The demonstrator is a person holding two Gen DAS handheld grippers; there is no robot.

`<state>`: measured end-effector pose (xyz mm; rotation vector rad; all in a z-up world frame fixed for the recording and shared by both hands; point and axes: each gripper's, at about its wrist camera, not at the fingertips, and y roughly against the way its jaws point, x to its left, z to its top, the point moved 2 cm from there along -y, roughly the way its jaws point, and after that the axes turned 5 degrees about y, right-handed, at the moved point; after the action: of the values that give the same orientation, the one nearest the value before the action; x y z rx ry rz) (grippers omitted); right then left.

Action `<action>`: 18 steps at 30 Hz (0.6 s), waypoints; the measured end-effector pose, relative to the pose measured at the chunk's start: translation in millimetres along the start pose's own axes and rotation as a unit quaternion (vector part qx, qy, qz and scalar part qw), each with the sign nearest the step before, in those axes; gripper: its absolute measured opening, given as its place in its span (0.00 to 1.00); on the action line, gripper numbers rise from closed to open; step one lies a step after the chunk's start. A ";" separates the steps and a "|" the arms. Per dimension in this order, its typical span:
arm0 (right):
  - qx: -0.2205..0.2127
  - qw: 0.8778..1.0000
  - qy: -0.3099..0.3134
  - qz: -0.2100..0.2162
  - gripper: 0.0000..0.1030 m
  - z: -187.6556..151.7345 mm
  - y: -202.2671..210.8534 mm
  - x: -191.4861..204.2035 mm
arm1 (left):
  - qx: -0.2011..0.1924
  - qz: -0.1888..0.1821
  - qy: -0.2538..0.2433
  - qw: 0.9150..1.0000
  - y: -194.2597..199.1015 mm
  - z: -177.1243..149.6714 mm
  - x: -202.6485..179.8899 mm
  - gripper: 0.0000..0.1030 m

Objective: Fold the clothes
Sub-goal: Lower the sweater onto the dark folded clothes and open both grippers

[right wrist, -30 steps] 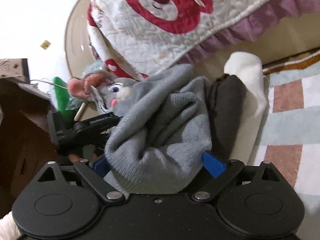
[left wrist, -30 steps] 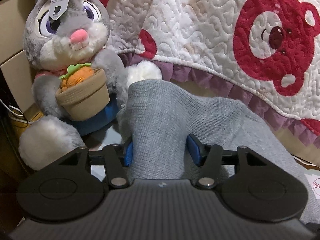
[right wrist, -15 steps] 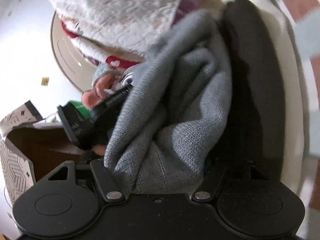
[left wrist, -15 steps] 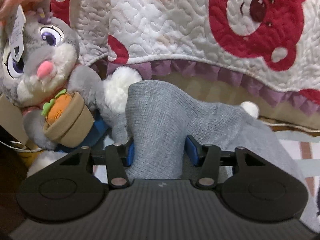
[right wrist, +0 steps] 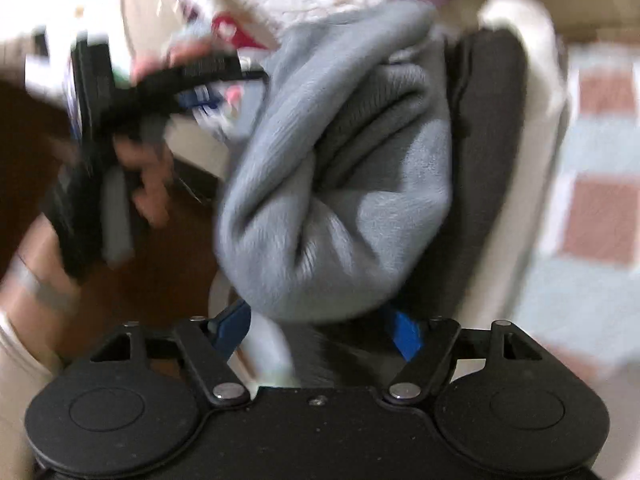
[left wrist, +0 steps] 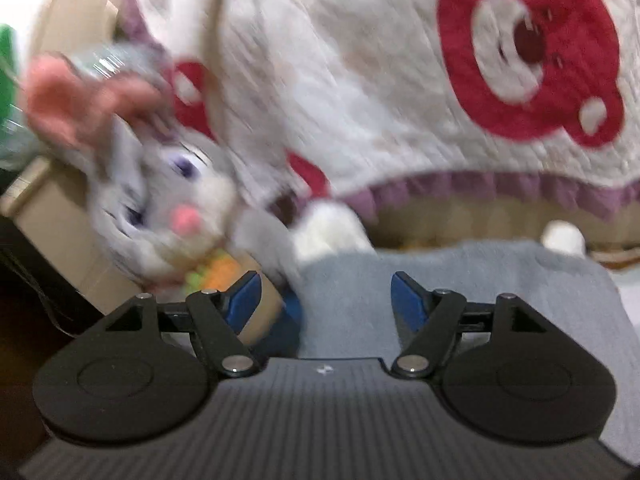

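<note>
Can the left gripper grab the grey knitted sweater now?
Probably yes. The left gripper is open, and the grey knitted sweater lies right ahead, partly between its blue fingers. Nothing blocks it, though the picture is blurry.

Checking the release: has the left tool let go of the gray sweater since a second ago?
Yes. The left tool has opened and drawn back from the gray sweater, seen against the quilt.

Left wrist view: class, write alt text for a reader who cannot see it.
An open left gripper hovers at the edge of a grey knit garment. A blurred plush rabbit sits left, below a white quilt with red bears.
</note>
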<state>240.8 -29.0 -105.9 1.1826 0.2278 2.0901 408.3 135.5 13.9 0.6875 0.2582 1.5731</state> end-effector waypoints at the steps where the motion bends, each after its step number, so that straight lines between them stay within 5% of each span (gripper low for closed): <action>1: -0.006 0.999 0.030 -0.016 0.58 -1.2 6.0 5.3 | -0.014 0.000 0.010 1.000 7.0 -0.8 2.0 0.69; 3: -0.029 0.998 0.059 -0.021 0.39 0.7 23.7 11.4 | -0.034 -0.017 0.042 0.998 22.2 -5.6 8.4 0.69; 5: -0.058 0.994 0.086 -0.022 0.29 4.6 42.4 17.0 | -0.044 -0.043 0.074 0.995 34.1 -13.9 15.4 0.60; 6: -0.077 0.991 0.105 -0.024 0.29 7.6 51.6 20.1 | -0.046 -0.061 0.081 0.994 40.2 -19.6 16.4 0.50; 10: -0.131 0.978 0.160 -0.024 0.30 21.1 78.0 26.1 | -0.001 -0.123 0.028 0.992 33.5 -34.7 -0.5 0.41; 12: -0.130 0.981 0.138 -0.029 0.62 42.1 67.3 10.5 | 0.035 -0.127 0.017 0.991 20.0 -36.5 -10.4 0.38; 14: -0.136 0.986 0.094 -0.021 0.81 64.4 52.9 -16.7 | 0.068 -0.112 0.030 0.991 0.4 -32.7 -15.5 0.40; 16: -0.151 0.988 0.019 0.019 0.83 82.2 34.5 -49.4 | 0.106 -0.075 0.035 0.991 -23.2 -28.5 -23.1 0.40; 17: -0.156 0.987 -0.006 0.027 0.79 90.7 25.4 -60.8 | 0.110 -0.063 0.036 0.991 -28.4 -26.7 -27.9 0.39; 18: -0.163 0.986 -0.011 0.028 0.53 99.0 18.1 -65.7 | 0.115 -0.052 0.037 0.991 -33.6 -25.0 -32.8 0.38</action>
<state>332.9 -103.6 -86.0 1.0216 -0.1558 2.0637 421.3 114.5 -33.1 0.7811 0.5290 1.4842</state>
